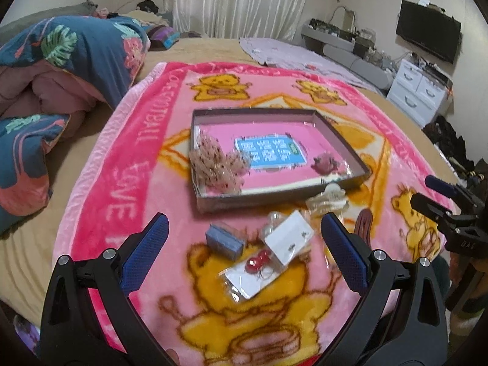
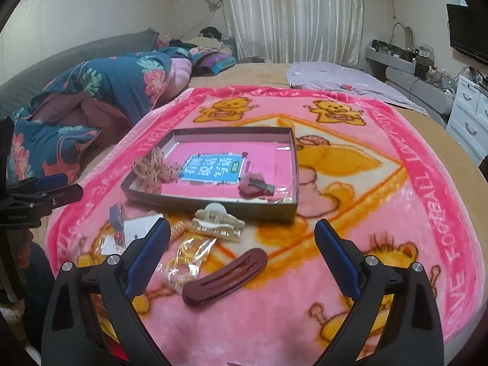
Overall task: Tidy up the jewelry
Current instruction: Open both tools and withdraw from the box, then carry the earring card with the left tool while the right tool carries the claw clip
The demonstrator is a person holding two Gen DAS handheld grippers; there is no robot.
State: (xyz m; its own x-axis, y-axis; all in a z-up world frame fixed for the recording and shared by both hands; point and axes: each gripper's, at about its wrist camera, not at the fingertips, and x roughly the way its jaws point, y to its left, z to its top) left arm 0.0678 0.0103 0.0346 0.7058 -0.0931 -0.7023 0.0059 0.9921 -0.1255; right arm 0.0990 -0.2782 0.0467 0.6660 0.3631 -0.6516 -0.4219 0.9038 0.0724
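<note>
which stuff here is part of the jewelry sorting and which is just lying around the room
Part of the job:
- shallow box
- cream claw clip
- maroon hair clip
- bag of yellow bands
- red earrings on a card
- white earring card
- small blue box
- bow and fuzzy pink clip, already in the box

Just lying about:
- floral quilt
- wall TV
- white drawers

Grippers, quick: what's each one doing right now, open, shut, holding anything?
Left gripper: open, empty, above the earring cards.
Right gripper: open, empty, above the maroon clip.
</note>
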